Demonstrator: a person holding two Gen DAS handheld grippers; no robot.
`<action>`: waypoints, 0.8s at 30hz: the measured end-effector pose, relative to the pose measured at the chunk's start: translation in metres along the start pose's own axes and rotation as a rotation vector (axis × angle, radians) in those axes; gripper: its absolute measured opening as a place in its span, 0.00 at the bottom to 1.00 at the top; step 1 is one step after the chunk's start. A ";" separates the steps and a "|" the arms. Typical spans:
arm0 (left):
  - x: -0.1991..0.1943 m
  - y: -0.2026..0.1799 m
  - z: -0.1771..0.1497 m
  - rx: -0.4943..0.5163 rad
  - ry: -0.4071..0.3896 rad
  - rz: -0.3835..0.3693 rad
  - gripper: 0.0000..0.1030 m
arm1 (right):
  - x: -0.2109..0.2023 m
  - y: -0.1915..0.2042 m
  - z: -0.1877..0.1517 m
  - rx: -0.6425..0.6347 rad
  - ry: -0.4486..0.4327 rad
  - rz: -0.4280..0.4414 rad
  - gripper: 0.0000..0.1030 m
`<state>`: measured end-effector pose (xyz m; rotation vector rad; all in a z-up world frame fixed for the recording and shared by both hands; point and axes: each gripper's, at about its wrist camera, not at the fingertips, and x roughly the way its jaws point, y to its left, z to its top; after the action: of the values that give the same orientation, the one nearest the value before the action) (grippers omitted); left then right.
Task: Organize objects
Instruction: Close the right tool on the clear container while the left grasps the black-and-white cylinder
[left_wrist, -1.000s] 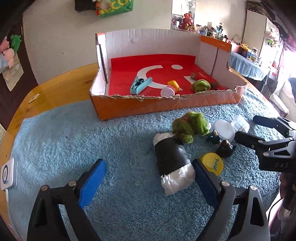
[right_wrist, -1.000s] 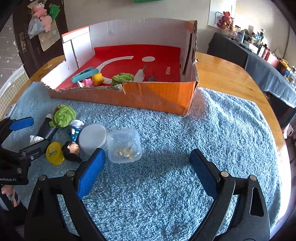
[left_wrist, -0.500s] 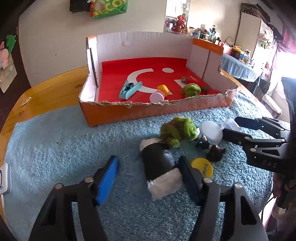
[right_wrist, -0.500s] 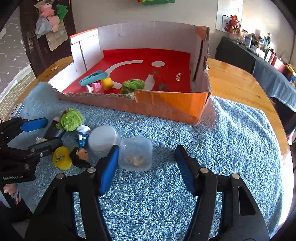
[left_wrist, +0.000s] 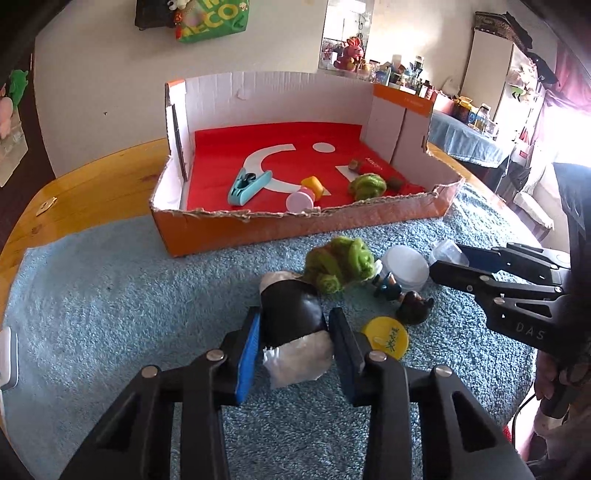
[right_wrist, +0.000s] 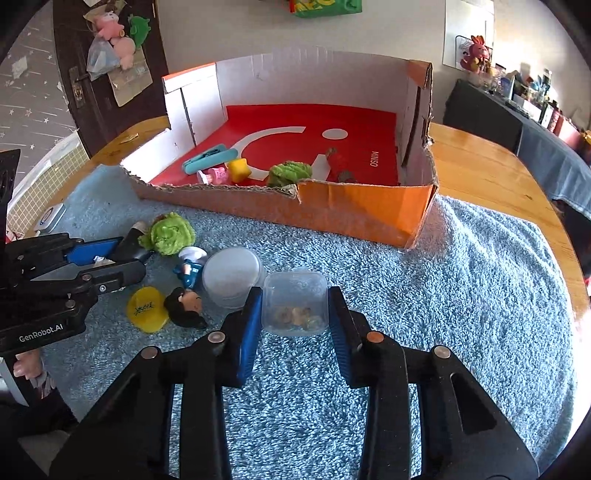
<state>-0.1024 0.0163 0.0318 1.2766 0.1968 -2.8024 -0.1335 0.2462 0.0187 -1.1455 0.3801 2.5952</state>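
Note:
My left gripper is shut on a black-and-white sushi-roll toy that lies on the blue towel. My right gripper is shut on a small clear plastic box with brownish bits inside, also on the towel. Between them lie a green lettuce toy, a round white lid, a small figurine and a yellow disc. The orange cardboard box with a red floor stands beyond and holds several small toys.
The towel covers a round wooden table. A white device lies at the towel's left edge. The box's torn front wall is low. A dark cabinet with clutter stands at the far right.
Both grippers moved forward and closed: the left around the sushi-roll toy, the right around the clear box. They were wide open one second ago.

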 end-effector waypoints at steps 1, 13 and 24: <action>-0.001 0.000 0.000 -0.001 -0.004 -0.001 0.37 | -0.001 0.000 0.000 0.003 -0.002 0.003 0.32; -0.021 0.001 0.004 -0.009 -0.053 -0.012 0.37 | -0.019 0.009 0.005 -0.009 -0.045 0.023 0.32; -0.043 0.000 0.013 -0.008 -0.106 -0.024 0.37 | -0.039 0.015 0.015 -0.019 -0.091 0.050 0.32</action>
<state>-0.0837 0.0141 0.0725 1.1277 0.2195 -2.8767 -0.1233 0.2315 0.0597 -1.0316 0.3696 2.6884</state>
